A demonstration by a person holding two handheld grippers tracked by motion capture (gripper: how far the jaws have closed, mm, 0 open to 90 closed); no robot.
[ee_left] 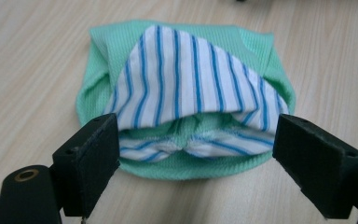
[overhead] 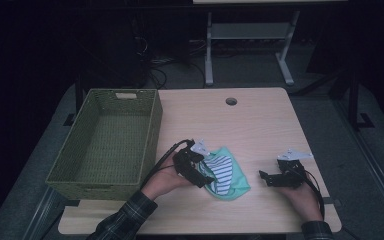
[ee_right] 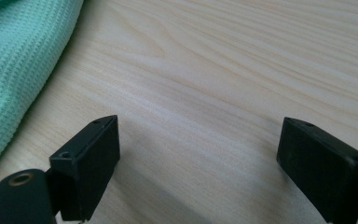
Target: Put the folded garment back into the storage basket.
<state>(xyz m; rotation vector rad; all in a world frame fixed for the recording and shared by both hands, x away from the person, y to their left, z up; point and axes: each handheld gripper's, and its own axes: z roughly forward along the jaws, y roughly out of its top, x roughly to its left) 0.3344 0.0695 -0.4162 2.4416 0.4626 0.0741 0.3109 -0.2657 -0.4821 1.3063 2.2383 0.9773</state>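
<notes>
One folded garment (overhead: 226,176); one basket (overhead: 111,140); two grippers, left (overhead: 198,169) and right (overhead: 270,176), fingers released.

One garment (overhead: 226,175), one basket (overhead: 87,150), two grippers.

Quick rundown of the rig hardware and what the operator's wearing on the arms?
Both units are black. The left gripper and right gripper each carry a light grey three-cornered plate on top and trail a black cable back along the forearm. The fingers are blocky black pads with small screw holes; a brass-coloured ring sits near the base. Sleeves are dark plaid.
</notes>
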